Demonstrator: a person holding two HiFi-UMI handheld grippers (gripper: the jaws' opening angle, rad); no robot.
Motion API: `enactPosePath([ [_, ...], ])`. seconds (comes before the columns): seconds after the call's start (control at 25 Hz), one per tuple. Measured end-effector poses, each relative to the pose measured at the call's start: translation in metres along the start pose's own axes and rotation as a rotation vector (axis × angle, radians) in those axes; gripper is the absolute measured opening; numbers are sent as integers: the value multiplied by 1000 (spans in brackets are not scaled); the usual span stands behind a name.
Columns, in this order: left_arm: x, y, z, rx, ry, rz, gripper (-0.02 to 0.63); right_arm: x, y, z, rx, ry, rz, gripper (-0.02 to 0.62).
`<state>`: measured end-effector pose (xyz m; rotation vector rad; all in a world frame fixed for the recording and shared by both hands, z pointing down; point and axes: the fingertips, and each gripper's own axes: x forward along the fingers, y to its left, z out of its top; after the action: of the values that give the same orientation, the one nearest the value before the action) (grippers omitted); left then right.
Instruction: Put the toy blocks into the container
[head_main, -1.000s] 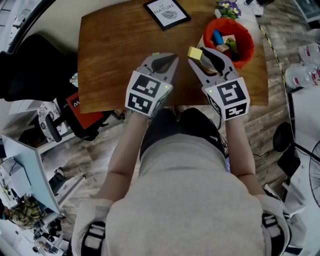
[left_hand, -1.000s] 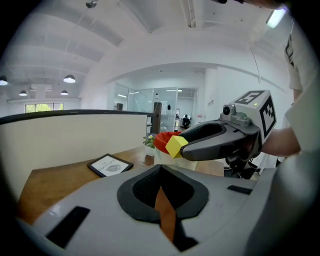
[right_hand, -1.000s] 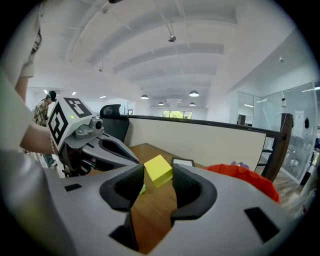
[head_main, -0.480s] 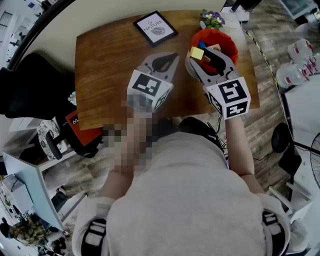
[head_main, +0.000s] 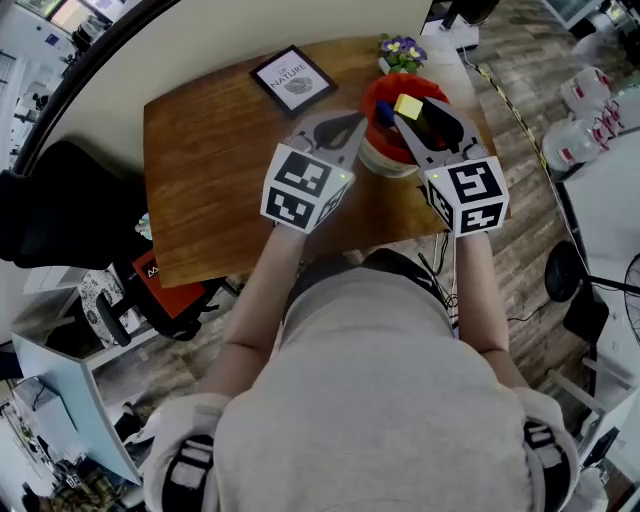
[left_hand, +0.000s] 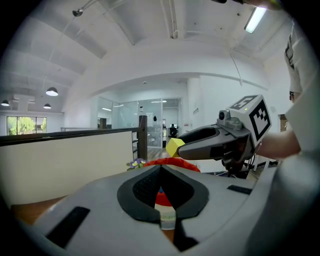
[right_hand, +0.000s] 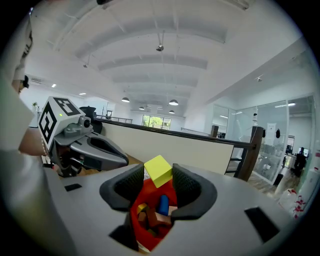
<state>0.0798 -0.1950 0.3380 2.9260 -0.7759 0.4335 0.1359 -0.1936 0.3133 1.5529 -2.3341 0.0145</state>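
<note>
Our right claw (head_main: 409, 111) is clamped on the yellow block (right_hand: 158, 170), directly above the red container (head_main: 371, 101). The block looks light, rigid and smooth, so we'd grip its flat opposite faces. Our left claw (head_main: 350, 122), left of the container, is closed and empty.

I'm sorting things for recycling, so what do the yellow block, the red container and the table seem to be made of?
Yellow block: probably painted wood, matte with crisp flat faces; plastic is possible.
Red container: matte red wall with no gloss, perhaps fabric or soft plastic; unclear.
Table: wood or wood veneer, with brown grain streaks and a slight sheen.
</note>
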Motion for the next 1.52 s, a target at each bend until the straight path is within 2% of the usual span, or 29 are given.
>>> enactPosePath([
  [0.44, 27, -8, 4, 8, 13, -28, 14, -5, -34, -18, 46, 31, -82, 192],
  [0.8, 35, -9, 1, -6, 28, -40, 14, -1, -36, -36, 71, 63, -85, 192],
  [1.2, 38, -1, -4, -12, 38, -39, 14, 3, -51, -38, 80, 51, -136, 193],
  [1.52, 38, -2, -4, -18, 39, -48, 14, -3, -63, -32, 75, 22, -213, 203],
])
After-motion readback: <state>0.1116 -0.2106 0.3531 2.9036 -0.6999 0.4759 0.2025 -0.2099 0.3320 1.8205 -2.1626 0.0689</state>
